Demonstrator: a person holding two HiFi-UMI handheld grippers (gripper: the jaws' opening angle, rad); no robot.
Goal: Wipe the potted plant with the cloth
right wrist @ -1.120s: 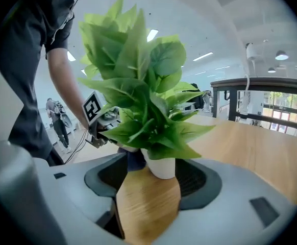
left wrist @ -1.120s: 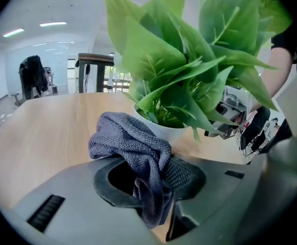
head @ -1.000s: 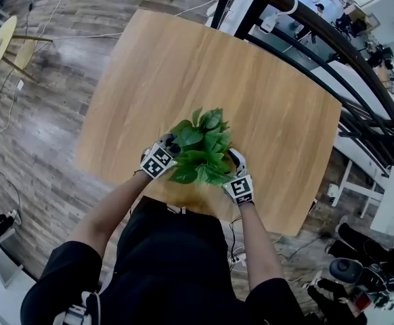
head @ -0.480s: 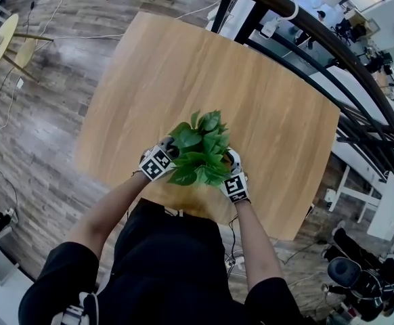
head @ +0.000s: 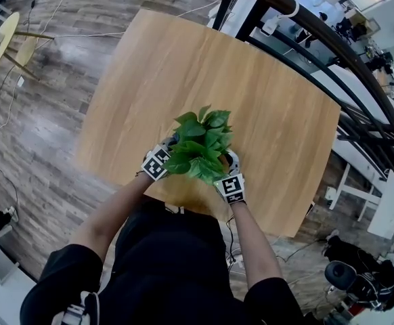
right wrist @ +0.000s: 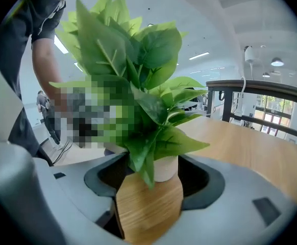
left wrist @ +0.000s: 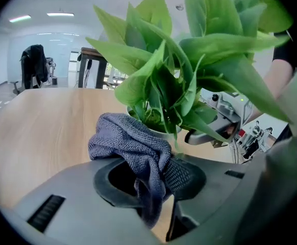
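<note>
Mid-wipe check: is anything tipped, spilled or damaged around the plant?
Nothing stands out: the potted plant stands upright on the table, cloth clamped in the left gripper, right gripper open around the pot.

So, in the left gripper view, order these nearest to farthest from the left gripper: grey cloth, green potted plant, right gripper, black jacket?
1. Grey woven cloth, in its jaws.
2. Green leafy potted plant, just behind.
3. Right gripper, beyond the pot.
4. Black hanging jacket, far left.
</note>
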